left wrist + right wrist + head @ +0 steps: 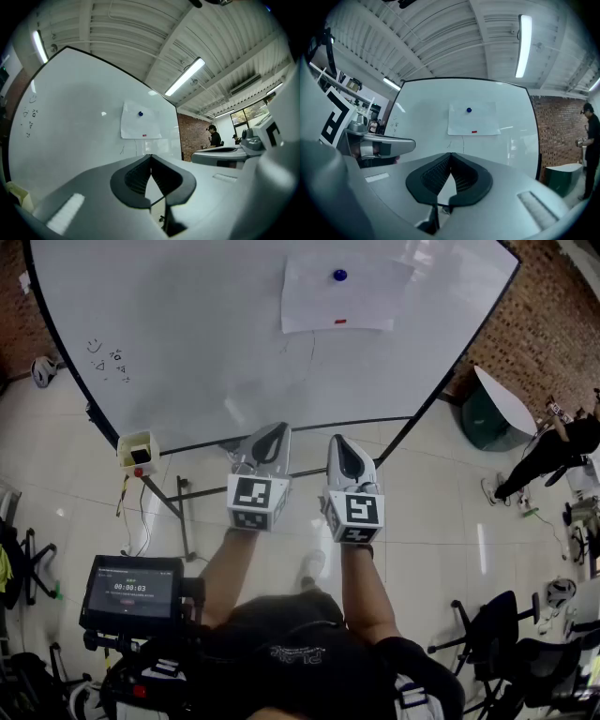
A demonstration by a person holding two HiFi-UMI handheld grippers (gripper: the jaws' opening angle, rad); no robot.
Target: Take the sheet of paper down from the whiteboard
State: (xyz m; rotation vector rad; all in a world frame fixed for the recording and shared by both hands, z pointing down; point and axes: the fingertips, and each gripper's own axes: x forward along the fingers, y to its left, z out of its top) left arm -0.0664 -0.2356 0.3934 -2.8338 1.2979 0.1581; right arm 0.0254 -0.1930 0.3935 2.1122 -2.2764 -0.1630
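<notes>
Blue magnet (339, 276) pins sheet of paper (342, 306) flat to whiteboard (187, 343); left gripper (272, 430) and right gripper (340, 442) sit side by side well short of it, jaws closed and empty, likely pre-reach.

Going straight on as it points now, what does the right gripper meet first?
Probably the whiteboard, near the lower left corner of the sheet of paper; nothing shows between, though depth is unclear.
</notes>
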